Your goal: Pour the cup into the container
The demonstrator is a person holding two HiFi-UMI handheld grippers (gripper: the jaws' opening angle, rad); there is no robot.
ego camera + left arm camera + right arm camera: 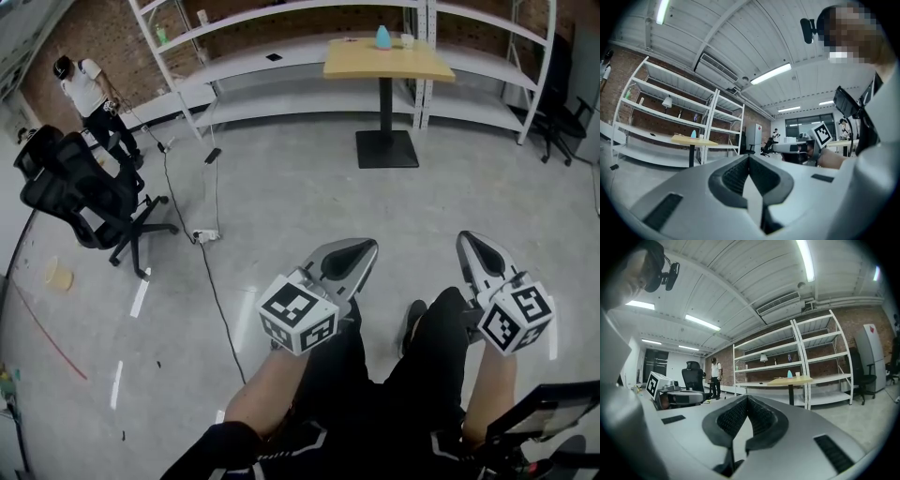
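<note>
Both of your hand-held grippers, left point(354, 253) and right point(479, 247), are pinched fully shut with nothing in them, and they're well short of the table point(356, 62). The cup point(407, 40) is on the table's far side, just beside the blue container point(383, 37). It looks small, light and probably thin-walled, so I'd grab it mid-wall, gently, and keep it upright.

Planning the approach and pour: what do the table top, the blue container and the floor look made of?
Table top: pale wood or wood-look laminate, matte, even tan colour. Blue container: smooth, pale blue, perhaps plastic or glazed ceramic; too small to tell. Floor: grey polished concrete by its mottling and soft glare streaks.
</note>
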